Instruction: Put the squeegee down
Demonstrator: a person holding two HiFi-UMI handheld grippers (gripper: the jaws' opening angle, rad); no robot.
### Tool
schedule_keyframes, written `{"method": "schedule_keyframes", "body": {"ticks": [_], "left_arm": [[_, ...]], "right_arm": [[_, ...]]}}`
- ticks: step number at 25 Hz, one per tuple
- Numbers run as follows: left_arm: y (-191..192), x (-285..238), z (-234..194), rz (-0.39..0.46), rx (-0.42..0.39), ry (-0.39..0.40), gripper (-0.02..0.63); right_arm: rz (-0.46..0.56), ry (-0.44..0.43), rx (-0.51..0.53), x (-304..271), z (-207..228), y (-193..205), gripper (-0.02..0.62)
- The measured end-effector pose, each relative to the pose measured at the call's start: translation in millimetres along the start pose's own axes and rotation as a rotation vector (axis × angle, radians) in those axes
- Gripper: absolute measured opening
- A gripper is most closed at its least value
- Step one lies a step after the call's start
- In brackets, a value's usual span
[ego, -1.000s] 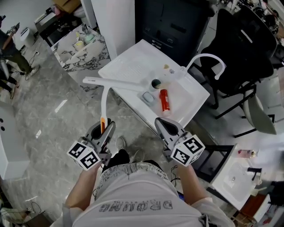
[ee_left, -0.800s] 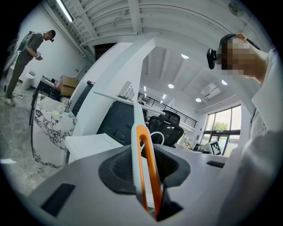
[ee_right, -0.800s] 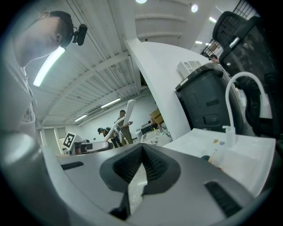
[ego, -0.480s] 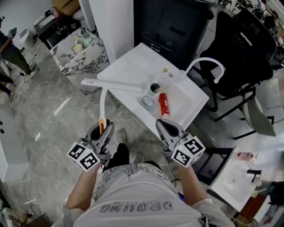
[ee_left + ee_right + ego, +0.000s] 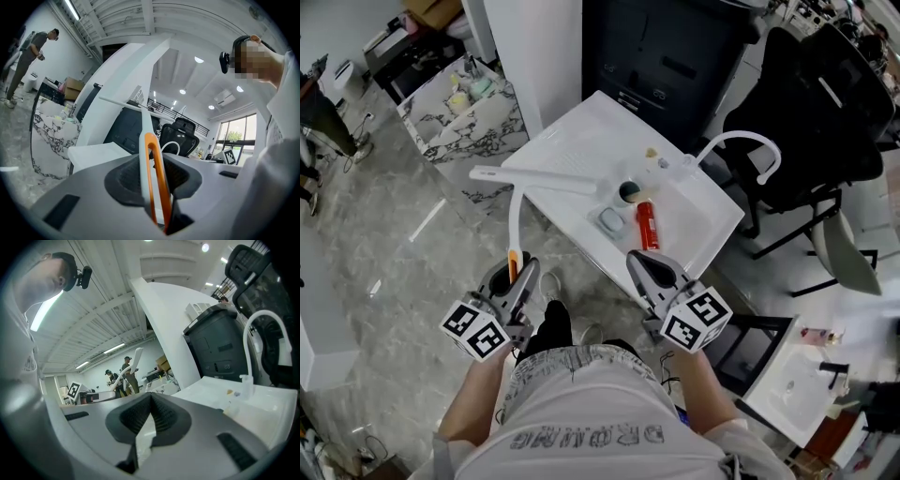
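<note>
The squeegee has a long white handle (image 5: 517,220) with an orange end and a white blade (image 5: 532,178) crossways at the top. My left gripper (image 5: 519,275) is shut on the orange end and holds the squeegee upright, its blade over the near left corner of the white sink unit (image 5: 572,141). In the left gripper view the orange loop (image 5: 155,180) sits between the pads and the white handle (image 5: 145,124) rises from it. My right gripper (image 5: 643,266) is shut and empty, just short of the sink's front edge; in its own view the right gripper (image 5: 150,405) has its pads touching.
In the sink basin lie a red bottle (image 5: 647,223) and a grey pad (image 5: 611,220) beside the drain (image 5: 628,192). A white curved tap (image 5: 741,142) stands at its right. Behind are a black office chair (image 5: 811,112), a dark cabinet (image 5: 675,47) and a marble-patterned counter (image 5: 464,108).
Both grippers have come slightly closer to the sink, which sits lower in the head view. The squeegee stays upright in the left grip. The right gripper stays shut.
</note>
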State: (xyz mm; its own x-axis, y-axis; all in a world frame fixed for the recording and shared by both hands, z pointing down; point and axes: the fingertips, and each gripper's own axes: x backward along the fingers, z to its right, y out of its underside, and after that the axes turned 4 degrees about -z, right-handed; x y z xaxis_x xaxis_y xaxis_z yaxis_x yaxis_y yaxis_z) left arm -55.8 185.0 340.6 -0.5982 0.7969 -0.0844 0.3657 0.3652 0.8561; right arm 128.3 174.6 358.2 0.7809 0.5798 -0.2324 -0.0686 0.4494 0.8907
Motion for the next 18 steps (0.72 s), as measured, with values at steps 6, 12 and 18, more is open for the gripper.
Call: {"method": "schedule_keyframes", "body": {"ticks": [6,12,18], "left_arm": [[-11,-18,-21,-0.006,0.007,0.013,0.108],[-23,-35,-50,-0.019,0.022,0.021,0.107],[-34,-50,-81,-0.032,0.038,0.034,0.107]], "right_arm": [[-0.009,0.013,-0.008,-24,12,-7,0.008],[-0.022,0.011,-0.014,-58,18,-16,0.008],[-0.032,0.020,-0.025,-91,25,-23,0.008]]}}
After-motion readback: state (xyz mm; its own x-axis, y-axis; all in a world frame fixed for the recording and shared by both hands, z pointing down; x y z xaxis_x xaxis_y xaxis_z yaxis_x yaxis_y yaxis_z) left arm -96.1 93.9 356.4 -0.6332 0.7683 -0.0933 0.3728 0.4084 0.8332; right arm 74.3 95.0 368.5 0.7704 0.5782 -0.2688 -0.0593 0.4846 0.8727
